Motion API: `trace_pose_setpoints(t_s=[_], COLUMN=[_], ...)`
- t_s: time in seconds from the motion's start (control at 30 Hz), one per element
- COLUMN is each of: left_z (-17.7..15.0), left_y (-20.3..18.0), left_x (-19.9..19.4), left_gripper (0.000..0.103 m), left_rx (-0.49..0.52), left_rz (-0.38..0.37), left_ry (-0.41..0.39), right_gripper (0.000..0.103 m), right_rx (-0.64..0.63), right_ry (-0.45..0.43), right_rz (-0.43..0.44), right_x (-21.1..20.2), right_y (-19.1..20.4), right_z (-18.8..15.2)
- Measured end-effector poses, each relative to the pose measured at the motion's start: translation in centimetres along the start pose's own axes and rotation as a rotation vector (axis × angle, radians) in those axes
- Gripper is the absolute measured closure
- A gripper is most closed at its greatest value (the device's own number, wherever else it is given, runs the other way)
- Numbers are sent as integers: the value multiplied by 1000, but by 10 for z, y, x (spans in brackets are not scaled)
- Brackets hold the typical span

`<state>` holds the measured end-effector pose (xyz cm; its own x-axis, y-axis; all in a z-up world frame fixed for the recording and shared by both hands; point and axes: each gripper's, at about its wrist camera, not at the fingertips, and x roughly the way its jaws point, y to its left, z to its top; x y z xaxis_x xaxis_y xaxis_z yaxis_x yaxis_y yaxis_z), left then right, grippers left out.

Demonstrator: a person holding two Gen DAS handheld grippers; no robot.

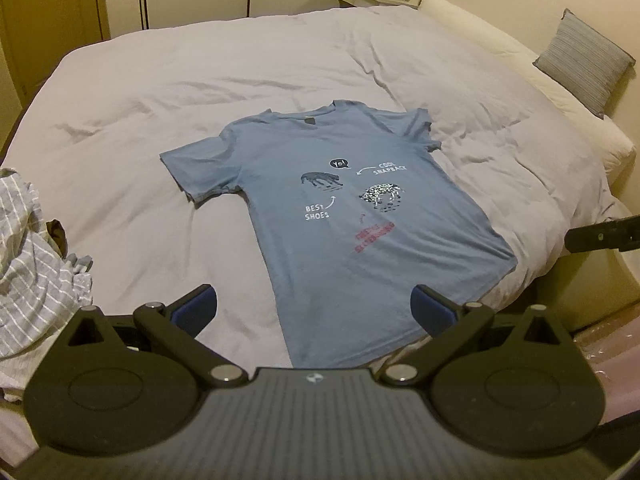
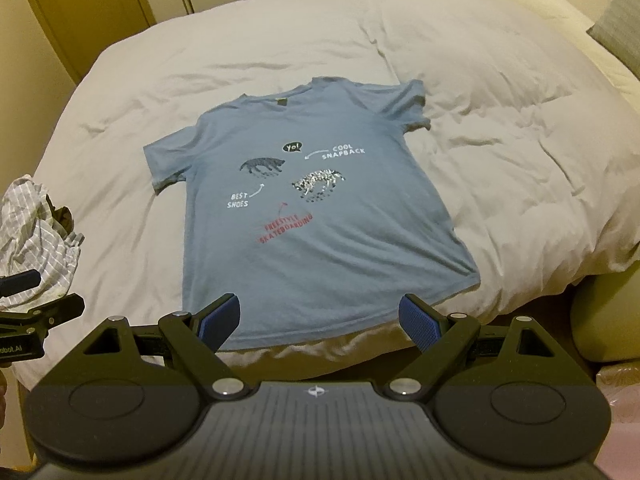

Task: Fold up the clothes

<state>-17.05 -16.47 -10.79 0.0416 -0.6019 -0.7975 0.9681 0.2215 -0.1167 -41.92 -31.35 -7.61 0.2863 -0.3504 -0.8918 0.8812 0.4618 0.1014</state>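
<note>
Shirt: a blue cotton T-shirt (image 2: 320, 216) with printed animals and lettering lay spread flat, face up, on the pale grey duvet of the bed (image 2: 500, 128), hem toward the near edge.
Left hand-held gripper (image 1: 314, 312): fingers spread wide, holding nothing, above the hem.
Right hand-held gripper (image 2: 320, 322): likewise spread, empty, over the hem.
Pile: crumpled grey-and-white striped clothes (image 1: 28, 264) waited at the left.
Progress: apparently no fold was made; sleeves and body all remained to fold.

Each gripper, left (image 1: 314, 308) and right (image 2: 320, 318), has black linkage arms, silver pivot screws and blue ribbed pads.
</note>
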Motion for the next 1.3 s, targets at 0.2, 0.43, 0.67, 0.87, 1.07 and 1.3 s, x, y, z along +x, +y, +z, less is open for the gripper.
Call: trace_pose_setpoints(t_s=[0.2, 0.43, 0.67, 0.87, 1.07, 1.3], left_z=[0, 1, -2, -8, -8, 16], left_y=[1, 5, 10, 18, 28, 44], left_x=[-1, 0, 0, -2, 11, 37], left_gripper=[1, 1, 1, 1, 1, 1], left_rx=[0, 7, 14, 12, -12, -12], left_rz=[9, 21, 18, 20, 35, 117], left_ry=[-1, 1, 8, 17, 37, 22], right_gripper=[14, 14, 14, 14, 14, 15], right_rx=[4, 7, 20, 30, 20, -106], right_ry=[-3, -3, 0, 5, 30, -18], right_rz=[0, -3, -5, -7, -4, 32], right_x=[2, 5, 6, 8, 22, 58], right_y=[-1, 2, 5, 11, 13, 20], right_z=[0, 0, -5, -10, -6, 21])
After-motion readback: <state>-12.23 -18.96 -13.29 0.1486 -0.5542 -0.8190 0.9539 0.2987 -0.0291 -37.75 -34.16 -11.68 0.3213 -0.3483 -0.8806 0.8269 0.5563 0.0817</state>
